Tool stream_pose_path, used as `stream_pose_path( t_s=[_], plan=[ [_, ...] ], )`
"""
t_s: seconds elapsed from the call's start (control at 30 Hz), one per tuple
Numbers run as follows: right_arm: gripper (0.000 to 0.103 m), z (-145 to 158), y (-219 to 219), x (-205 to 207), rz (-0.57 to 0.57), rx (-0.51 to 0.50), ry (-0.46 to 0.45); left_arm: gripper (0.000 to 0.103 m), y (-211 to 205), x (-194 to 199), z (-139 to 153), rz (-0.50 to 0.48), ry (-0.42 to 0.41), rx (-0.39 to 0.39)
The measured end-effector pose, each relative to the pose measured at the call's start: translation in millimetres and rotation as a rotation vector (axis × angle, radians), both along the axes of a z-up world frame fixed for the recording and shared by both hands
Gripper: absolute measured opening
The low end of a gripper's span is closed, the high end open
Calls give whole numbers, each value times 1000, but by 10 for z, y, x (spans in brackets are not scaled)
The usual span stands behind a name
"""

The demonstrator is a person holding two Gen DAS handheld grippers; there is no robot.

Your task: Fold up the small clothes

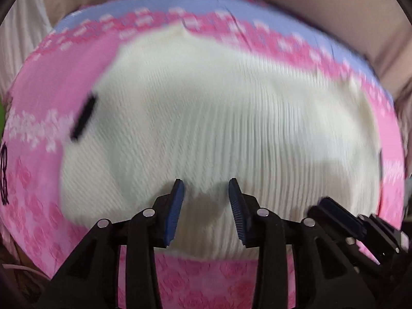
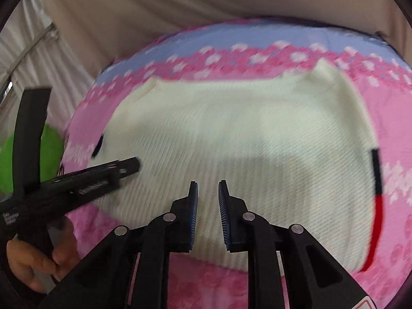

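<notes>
A cream ribbed knit garment (image 1: 219,128) lies spread flat on a pink and blue patterned cloth (image 1: 43,77). It has a black mark at its left edge (image 1: 83,118), and a black and red trim at its right edge (image 2: 377,200). My left gripper (image 1: 206,188) hovers open and empty over the garment's near part. My right gripper (image 2: 208,188) is open with a narrower gap, empty, over the garment (image 2: 244,141) near its front edge. The left gripper also shows at the left of the right wrist view (image 2: 113,171).
The patterned cloth (image 2: 231,49) covers a rounded surface with beige fabric (image 2: 206,0) behind it. A green object (image 2: 51,154) sits at the far left. A hand (image 2: 33,260) holds the left gripper's handle.
</notes>
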State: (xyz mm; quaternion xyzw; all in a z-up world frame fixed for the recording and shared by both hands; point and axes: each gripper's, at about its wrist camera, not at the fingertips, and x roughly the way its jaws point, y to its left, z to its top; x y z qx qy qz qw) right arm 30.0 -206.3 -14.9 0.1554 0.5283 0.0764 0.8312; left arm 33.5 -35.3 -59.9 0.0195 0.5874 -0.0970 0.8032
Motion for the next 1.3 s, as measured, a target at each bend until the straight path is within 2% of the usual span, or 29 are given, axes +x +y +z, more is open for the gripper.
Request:
stream_pose_path(
  t_s=[0.07, 0.1, 0.2, 0.23, 0.27, 0.33, 0.37, 0.4, 0.43, 0.47, 0.5, 0.53, 0.6, 0.7, 0.77, 0.8, 0.83, 0.87, 0.9, 0.93, 1.0, 1.1, 1.2, 1.3],
  plan=[
    [14, -167, 109, -95, 28, -43, 38, 37, 44, -105, -55, -18, -6, 32],
    [13, -242, 26, -160, 5, -66, 67, 37, 110, -128, -69, -14, 5, 42],
    [10, -332, -491, -448, -135, -130, 109, 37, 404, -137, -105, 32, 17, 55],
    [6, -367, -692, -571, -187, -144, 131, 37, 520, -152, -90, 47, 20, 50],
    [0, -396, -888, -694, -232, -130, 141, 37, 619, -171, -92, 61, 25, 36],
    [0, -416, -1186, -910, -300, -87, 157, 36, 805, -199, -53, 88, 27, 0],
    [0, -390, -1270, -1000, -323, -93, 165, 38, 887, -214, 5, 120, 15, 13],
    [7, -363, -1300, -1040, -336, -106, 170, 46, 978, -230, 71, 156, -7, 18],
    [20, -306, -1334, -1085, -361, -129, 169, 52, 1068, -240, 131, 189, -28, -1],
    [42, -254, -1367, -1125, -385, -128, 156, 67, 1181, -258, 188, 239, -51, -34],
    [54, -194, -1411, -1168, -421, -103, 128, 78, 1265, -258, 215, 295, -63, -51],
    [69, -203, -1444, -1205, -449, -83, 106, 81, 1354, -223, 195, 339, -62, -62],
    [71, -241, -1502, -1192, -485, -34, 92, 82, 1467, -98, 51, 384, -11, -75],
    [71, -446, -1521, -1006, -503, 34, 125, 82, 1526, 81, -155, 448, 61, -126],
    [78, -587, -1504, -875, -526, 98, 149, 82, 1533, 148, -212, 491, 74, -196],
    [78, -559, -1487, -830, -535, 108, 120, 81, 1540, 166, -237, 509, 90, -208],
    [71, -561, -1470, -763, -518, 150, 110, 79, 1550, 176, -238, 528, 95, -209],
    [52, -566, -1435, -740, -509, 176, 108, 60, 1569, 189, -223, 537, 92, -227],
    [39, -553, -1406, -690, -509, 176, 109, 36, 1553, 190, -213, 520, 102, -252],
    [16, -536, -1394, -646, -502, 183, 107, 23, 1569, 192, -196, 505, 118, -264],
    [14, -429, -1410, -657, -511, 200, 87, 17, 1626, 146, -109, 505, 134, -318],
    [13, -137, -1485, -842, -512, 169, 45, 15, 1704, -21, 127, 474, 133, -340],
    [12, 110, -1587, -1200, -493, 123, 60, 15, 1571, -352, 281, 398, 178, -294],
    [12, 75, -1625, -1602, -468, 57, 150, 16, 1529, -758, 185, 323, 251, -217]
  ],
)
